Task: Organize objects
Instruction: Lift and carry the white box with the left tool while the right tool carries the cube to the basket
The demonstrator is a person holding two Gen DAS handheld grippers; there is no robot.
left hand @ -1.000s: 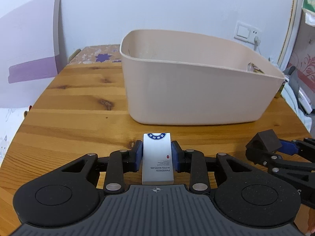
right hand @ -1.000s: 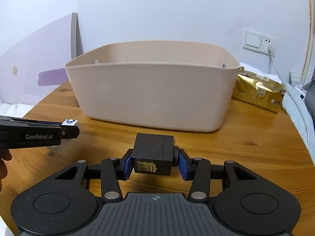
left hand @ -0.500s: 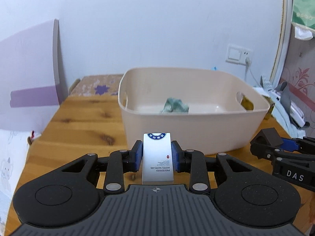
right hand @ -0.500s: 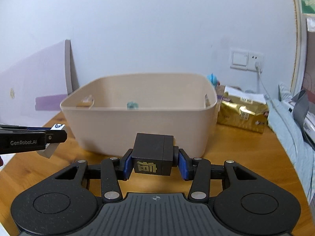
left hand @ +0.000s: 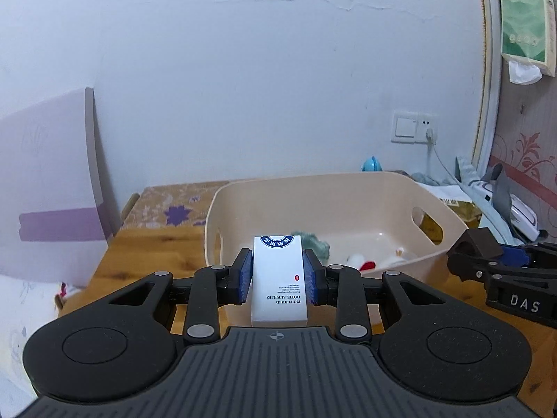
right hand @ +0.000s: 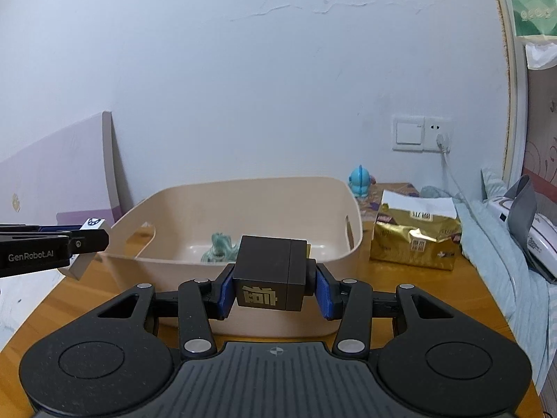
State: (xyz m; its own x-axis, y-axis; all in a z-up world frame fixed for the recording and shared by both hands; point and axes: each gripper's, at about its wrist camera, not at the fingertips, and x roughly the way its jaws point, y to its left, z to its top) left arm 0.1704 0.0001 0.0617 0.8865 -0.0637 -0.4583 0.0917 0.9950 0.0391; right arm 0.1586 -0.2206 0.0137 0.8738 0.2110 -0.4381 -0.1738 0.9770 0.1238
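Note:
My left gripper (left hand: 277, 278) is shut on a white hotel-supplies box (left hand: 278, 271) and holds it raised, just in front of the beige plastic bin (left hand: 348, 181). My right gripper (right hand: 271, 287) is shut on a dark brown cube box with gold lettering (right hand: 269, 273), raised at the bin's near wall (right hand: 243, 313). Inside the bin lie a teal figure (right hand: 217, 245) and a white and red item (left hand: 360, 263). The left gripper with the white box also shows in the right wrist view (right hand: 83, 240), at the bin's left end. The right gripper also shows in the left wrist view (left hand: 480, 254).
The bin stands on a wooden table (right hand: 417, 296). A gold foil bag (right hand: 414, 240) sits right of the bin, a blue toy figure (right hand: 360, 183) behind it. A purple-striped white board (left hand: 52, 181) leans at the left. A wall socket with a cable (right hand: 442, 139) and clutter (right hand: 536, 230) are at the right.
Both grippers have risen with their boxes and now look down into the bin; the bin's inside has come into view. Both grips are unchanged.

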